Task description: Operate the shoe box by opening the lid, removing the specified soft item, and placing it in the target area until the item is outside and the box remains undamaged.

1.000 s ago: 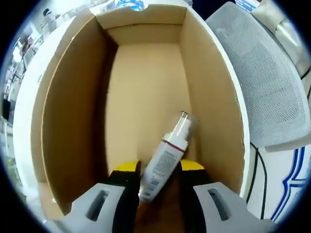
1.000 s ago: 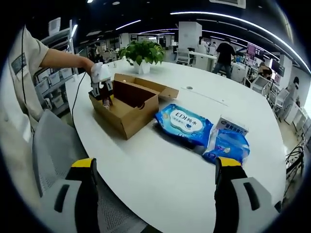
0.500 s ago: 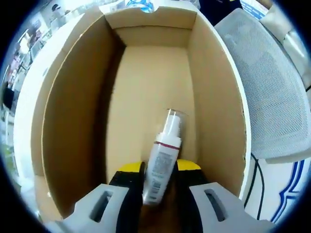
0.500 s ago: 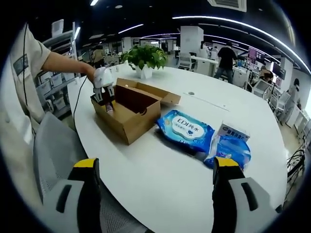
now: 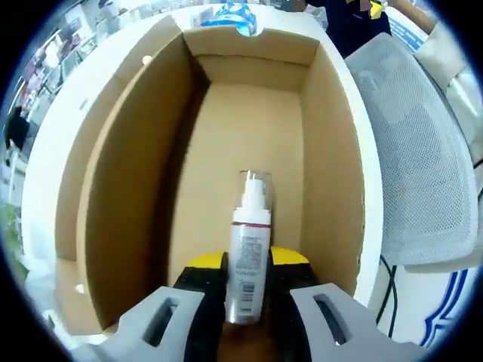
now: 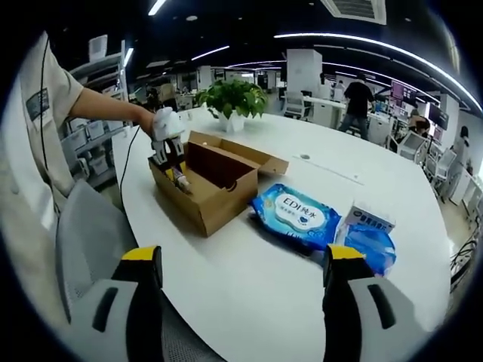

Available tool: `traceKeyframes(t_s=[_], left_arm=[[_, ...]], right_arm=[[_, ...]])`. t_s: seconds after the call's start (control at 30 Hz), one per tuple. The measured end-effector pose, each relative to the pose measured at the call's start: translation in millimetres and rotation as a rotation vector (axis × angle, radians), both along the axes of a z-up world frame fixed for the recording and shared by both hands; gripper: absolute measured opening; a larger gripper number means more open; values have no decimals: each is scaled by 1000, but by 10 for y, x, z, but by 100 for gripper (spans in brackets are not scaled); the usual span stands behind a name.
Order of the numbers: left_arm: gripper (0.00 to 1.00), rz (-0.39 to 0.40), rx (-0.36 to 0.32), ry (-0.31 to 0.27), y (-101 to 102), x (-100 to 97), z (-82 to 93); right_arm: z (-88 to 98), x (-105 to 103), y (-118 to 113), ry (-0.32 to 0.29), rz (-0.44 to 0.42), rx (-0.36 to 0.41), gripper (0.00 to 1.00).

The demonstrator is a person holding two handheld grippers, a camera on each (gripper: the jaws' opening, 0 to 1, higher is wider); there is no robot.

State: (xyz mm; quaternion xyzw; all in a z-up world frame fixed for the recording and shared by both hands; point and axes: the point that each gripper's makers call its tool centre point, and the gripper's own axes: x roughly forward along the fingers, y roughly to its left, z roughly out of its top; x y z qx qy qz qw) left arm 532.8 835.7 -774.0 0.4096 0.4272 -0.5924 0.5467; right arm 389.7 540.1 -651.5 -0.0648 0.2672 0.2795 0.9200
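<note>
While left claw (image 5: 247, 264) clamps bottle (image 5: 249, 253) (right idle).

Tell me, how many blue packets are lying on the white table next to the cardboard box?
2. A large blue packet lies just beside the cardboard box. A smaller blue packet lies past it, in front of a small white carton. More could be hidden behind the box.

The bottle (image 5: 249, 256) lies inside the open shoe box (image 6: 215, 204), near its end by the chair (image 6: 90, 241). On the table (image 6: 302, 294), the wipes pack (image 6: 296, 215) sits beside the box, the plant (image 6: 234, 98) behind.
</note>
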Motion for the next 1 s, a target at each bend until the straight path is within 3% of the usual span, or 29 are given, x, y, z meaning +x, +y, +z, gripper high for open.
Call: traceKeyframes(t_s=[0.67, 1.0], left_arm=[[18, -11, -214, -65, -469, -90, 599], [18, -46, -327, -70, -786, -293, 868]], right_arm=[[91, 251, 386, -57, 74, 55, 69], [170, 371, 620, -90, 117, 89, 63]])
